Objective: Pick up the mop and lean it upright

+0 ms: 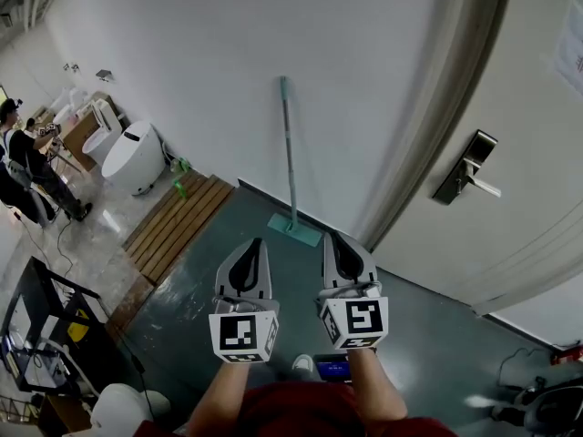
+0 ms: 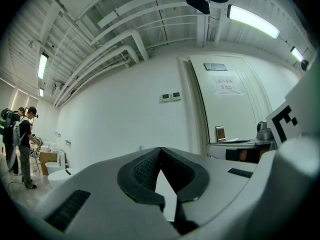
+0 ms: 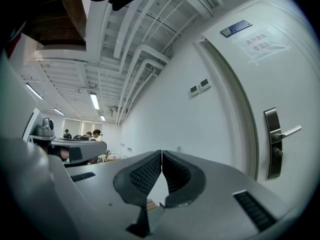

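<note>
The mop [image 1: 291, 167] stands upright against the white wall, its teal flat head [image 1: 294, 228] resting on the dark floor. Both grippers are held side by side just short of the mop head, apart from it. My left gripper [image 1: 252, 247] is shut with nothing between its fingers; in the left gripper view its tips [image 2: 160, 150] meet. My right gripper [image 1: 336, 240] is shut and empty too, its tips [image 3: 161, 153] touching in the right gripper view. The mop does not show in either gripper view.
A door [image 1: 510, 153] with a metal lever handle [image 1: 467, 178] is at the right. A wooden slatted mat [image 1: 178, 226], a white toilet [image 1: 133, 157] and people [image 1: 27, 167] are at the left. A black cart [image 1: 46, 330] stands at the lower left.
</note>
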Demonstrator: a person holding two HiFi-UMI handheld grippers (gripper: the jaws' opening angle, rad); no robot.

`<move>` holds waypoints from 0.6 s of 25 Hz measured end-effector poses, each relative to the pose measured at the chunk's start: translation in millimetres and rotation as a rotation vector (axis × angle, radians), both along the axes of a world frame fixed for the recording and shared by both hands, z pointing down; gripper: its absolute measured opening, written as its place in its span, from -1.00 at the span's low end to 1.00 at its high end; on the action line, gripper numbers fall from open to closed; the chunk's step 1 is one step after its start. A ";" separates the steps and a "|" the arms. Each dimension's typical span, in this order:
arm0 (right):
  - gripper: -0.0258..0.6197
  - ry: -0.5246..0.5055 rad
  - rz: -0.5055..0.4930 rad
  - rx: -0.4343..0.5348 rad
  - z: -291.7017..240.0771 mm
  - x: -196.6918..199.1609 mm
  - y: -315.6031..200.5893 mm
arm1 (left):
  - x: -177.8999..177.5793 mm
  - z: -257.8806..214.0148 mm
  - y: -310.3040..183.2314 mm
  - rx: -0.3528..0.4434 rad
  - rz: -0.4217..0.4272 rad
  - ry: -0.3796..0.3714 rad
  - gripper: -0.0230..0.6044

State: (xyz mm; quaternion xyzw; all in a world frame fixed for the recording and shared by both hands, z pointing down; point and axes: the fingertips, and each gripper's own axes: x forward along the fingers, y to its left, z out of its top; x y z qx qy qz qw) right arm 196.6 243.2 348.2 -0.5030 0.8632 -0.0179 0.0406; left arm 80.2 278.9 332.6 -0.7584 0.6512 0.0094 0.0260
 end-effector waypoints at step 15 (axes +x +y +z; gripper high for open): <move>-0.86 0.021 0.042 0.018 -4.5 -27.1 -53.9 | -31.5 0.6 -55.4 0.015 0.038 0.020 -0.89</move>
